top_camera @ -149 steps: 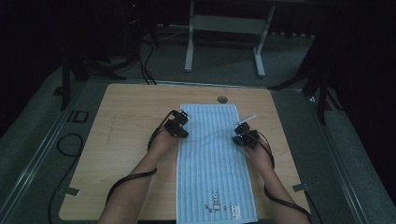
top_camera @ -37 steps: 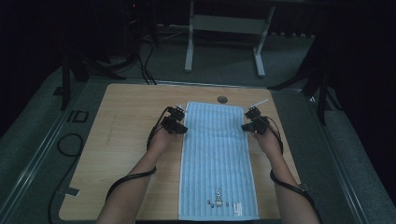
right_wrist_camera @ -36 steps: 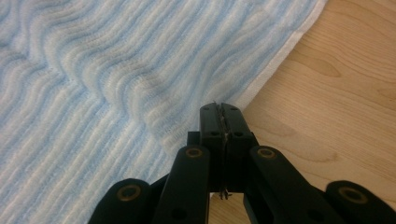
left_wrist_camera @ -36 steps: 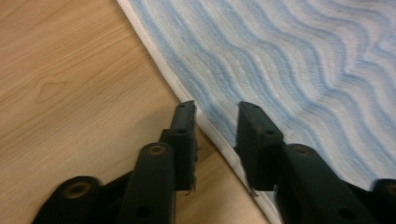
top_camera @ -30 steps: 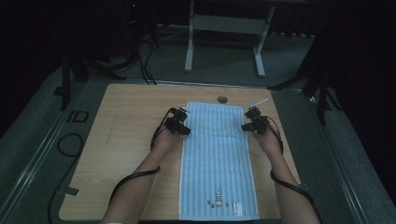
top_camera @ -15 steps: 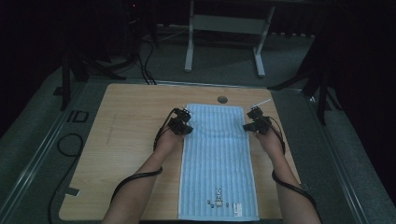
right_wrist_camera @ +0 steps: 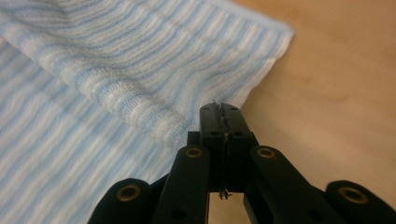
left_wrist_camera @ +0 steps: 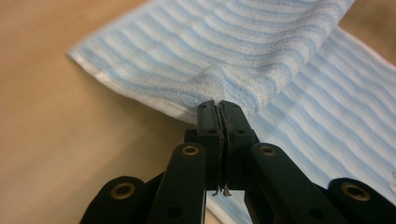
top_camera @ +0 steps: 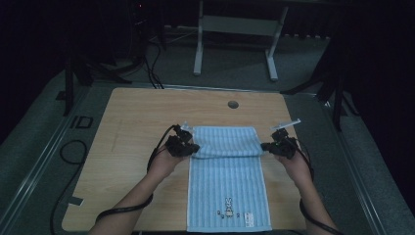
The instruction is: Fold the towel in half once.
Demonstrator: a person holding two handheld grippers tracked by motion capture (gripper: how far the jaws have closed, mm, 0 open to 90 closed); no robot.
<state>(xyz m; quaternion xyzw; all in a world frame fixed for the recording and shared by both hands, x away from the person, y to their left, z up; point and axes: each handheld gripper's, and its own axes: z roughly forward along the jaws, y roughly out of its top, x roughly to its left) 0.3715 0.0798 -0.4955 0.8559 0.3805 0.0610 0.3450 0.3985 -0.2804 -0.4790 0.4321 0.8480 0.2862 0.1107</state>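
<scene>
A light blue striped towel (top_camera: 226, 188) lies lengthwise on the wooden table (top_camera: 137, 117), with a small rabbit print (top_camera: 228, 211) near its front end. Its far end is lifted and doubled back over the rest. My left gripper (top_camera: 195, 147) is shut on the towel's far left corner; in the left gripper view its jaws (left_wrist_camera: 218, 105) pinch the towel's (left_wrist_camera: 224, 51) white-edged hem. My right gripper (top_camera: 264, 146) is shut on the far right corner, and in the right gripper view its jaws (right_wrist_camera: 222, 108) press together on the edge of the towel (right_wrist_camera: 116, 70).
A round cable hole (top_camera: 233, 104) sits in the table beyond the towel. Bare wood lies left and right of the towel. A white desk frame (top_camera: 235, 29) stands on the floor behind the table, and cables (top_camera: 73, 161) trail at the left.
Both grippers have come toward the person and a little up. The towel's far edge has come with them, rising off the table and folding back over the towel.
</scene>
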